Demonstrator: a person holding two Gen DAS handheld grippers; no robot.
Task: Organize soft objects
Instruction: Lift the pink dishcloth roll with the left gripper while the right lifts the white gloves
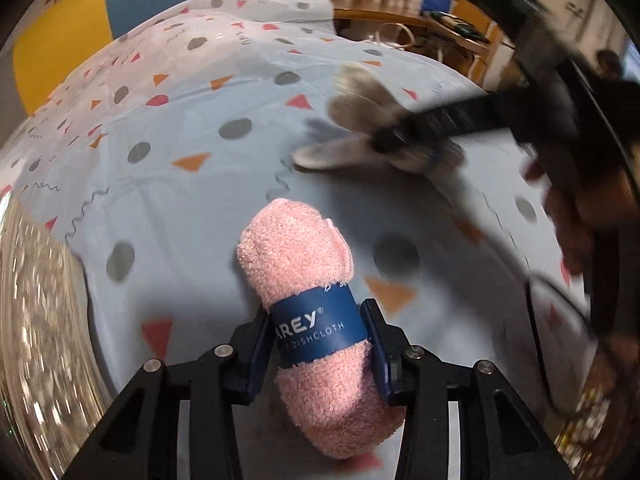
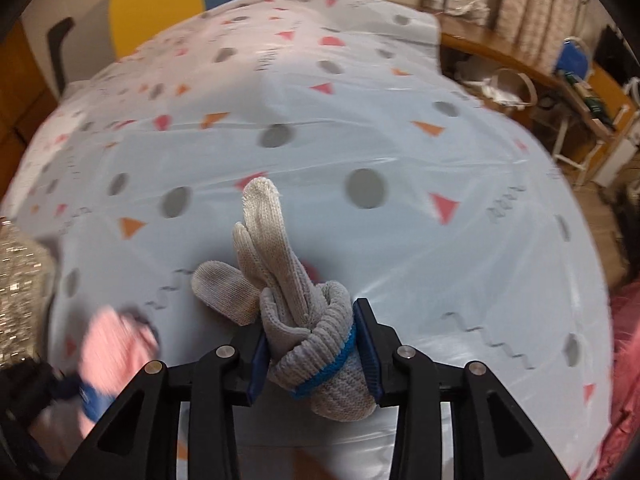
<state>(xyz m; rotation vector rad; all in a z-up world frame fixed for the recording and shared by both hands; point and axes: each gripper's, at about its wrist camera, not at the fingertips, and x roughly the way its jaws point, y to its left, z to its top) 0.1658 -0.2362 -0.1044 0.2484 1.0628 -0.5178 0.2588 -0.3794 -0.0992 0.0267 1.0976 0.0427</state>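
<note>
**Both hand-held grippers loaded: pink dishcloth left, grey gloves right**

Left wrist view: my left hand-held gripper is clamped on a rolled pink dishcloth. The blue pads press on either side of the dark blue paper band that wraps the roll, about mid-length. The roll points away from the camera, its far end out over the worktop; I cannot tell whether it touches the cloth below.

Right wrist view: my right hand-held gripper is closed on a bundle of grey knit gloves. The pads pinch the cuff end, where a blue stripe runs round the knit. The glove fingers stick up and forward, free of the pads.

Cross-check: each gripper shows in the other's view, both blurred. The right one with the gloves sits at upper right in the left view, over the worktop; the left one with the pink roll sits at lower left in the right view.

The worktop is covered by a pale blue sheet printed with grey dots and orange and pink triangles. A silvery glittery object lies at its left edge. Something pink and fuzzy shows at the right edge of the right view; too cropped to identify.
</note>
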